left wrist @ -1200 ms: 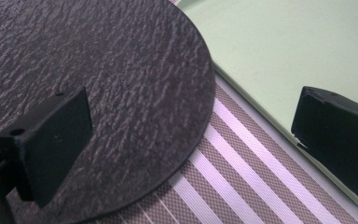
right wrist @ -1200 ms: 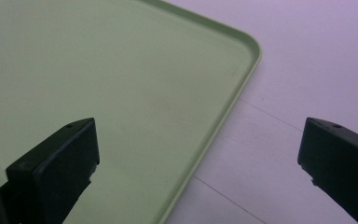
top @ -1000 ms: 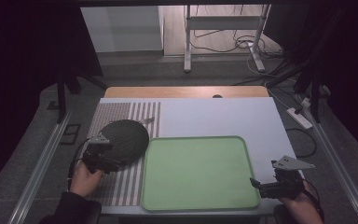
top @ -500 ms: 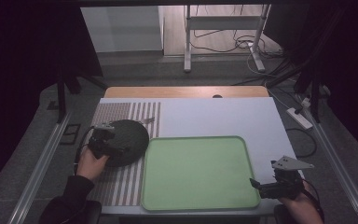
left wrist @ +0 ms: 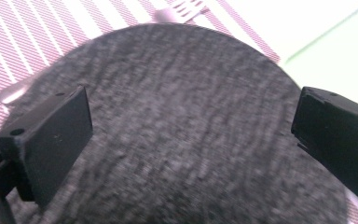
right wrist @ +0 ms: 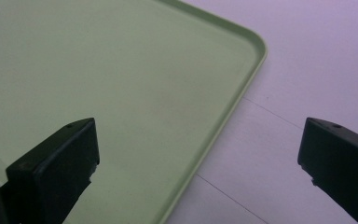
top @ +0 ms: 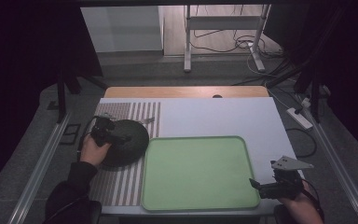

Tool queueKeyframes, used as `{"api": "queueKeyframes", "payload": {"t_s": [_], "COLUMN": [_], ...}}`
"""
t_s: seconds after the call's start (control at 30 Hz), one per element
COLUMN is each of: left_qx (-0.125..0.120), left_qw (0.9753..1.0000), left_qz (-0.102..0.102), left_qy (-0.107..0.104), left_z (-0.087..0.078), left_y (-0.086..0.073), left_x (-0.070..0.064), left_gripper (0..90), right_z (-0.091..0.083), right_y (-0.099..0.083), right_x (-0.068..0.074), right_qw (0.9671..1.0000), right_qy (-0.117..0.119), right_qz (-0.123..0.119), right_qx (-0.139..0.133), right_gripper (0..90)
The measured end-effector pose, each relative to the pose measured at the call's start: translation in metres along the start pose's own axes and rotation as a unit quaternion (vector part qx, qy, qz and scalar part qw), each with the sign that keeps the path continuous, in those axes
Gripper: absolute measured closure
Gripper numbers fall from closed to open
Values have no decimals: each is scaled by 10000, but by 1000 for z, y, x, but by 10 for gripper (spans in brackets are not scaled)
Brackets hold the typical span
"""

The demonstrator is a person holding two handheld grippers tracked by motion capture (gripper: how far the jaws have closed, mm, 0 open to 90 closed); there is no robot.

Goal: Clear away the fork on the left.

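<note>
Over on the person's left, the left tongs (top: 114, 135) hang spread wide over a dark grey round mat (top: 123, 142), one black jaw to either side of its felt-like face in the left gripper view (left wrist: 191, 140), nothing caught between them; whether the tips touch the fabric I cannot tell. The mat (left wrist: 186, 130) lies right beneath these tongs on a striped placemat (top: 121, 186) — pink-and-white bands showing past the left jaw and beyond the mat's far edge. A metal fork (left wrist: 182, 9) pokes out from under the mat's far rim, ahead of the tongs, and a bit of silver metal (left wrist: 14, 91) shows at the mat's edge just outside the left jaw. Just to the right of the mat, its rim nearly meeting the mat's edge, sits a green tray (top: 242, 154) on the white surface (top: 214, 116). Farther right, well apart from the left pair, the right tongs (top: 261, 186) are held low at the tray's near right corner, jaws wide and holding nothing — in the right gripper view (right wrist: 198, 163) one jaw stands over the tray (right wrist: 121, 70), the other over the bare surface (right wrist: 307, 60), with the tray's rounded corner ahead of them.
</note>
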State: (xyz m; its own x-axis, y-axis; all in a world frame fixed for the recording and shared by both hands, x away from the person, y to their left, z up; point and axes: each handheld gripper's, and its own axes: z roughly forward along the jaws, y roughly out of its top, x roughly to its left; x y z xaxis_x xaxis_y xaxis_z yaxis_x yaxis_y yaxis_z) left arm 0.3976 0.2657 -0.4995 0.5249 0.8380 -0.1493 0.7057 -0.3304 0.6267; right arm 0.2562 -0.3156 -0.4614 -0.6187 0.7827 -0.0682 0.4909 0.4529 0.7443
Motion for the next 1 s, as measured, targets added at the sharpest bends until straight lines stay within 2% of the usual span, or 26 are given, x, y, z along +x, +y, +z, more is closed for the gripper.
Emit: {"api": "queueKeyframes", "payload": {"t_s": [0.17,0.33,0.6,0.73,0.87,1.0], "left_qx": [72,149,240,242,221,258], "left_qw": [9998,9997,9994,9995,9995,9989], "left_qz": [-113,1,-4,-54,-171,-246], "left_qy": [112,202,229,198,148,312], "left_z": [8,15,27,30,35,38], "left_y": [11,18,30,35,40,43], "left_x": [12,19,27,30,40,47], "left_gripper": [0,0,0,0,0,10], "right_z": [0,0,1,0,1,1], "right_y": [0,0,0,0,0,0], "right_x": [0,1,1,1,1,1], "right_qw": [10000,10000,10000,10000,9999,9999], "right_qy": [5,14,29,35,43,45], "right_qz": [-33,-45,-53,-65,-83,-96], "right_qx": [24,33,36,45,50,68], "right_gripper": [0,0,0,0,0,0]}}
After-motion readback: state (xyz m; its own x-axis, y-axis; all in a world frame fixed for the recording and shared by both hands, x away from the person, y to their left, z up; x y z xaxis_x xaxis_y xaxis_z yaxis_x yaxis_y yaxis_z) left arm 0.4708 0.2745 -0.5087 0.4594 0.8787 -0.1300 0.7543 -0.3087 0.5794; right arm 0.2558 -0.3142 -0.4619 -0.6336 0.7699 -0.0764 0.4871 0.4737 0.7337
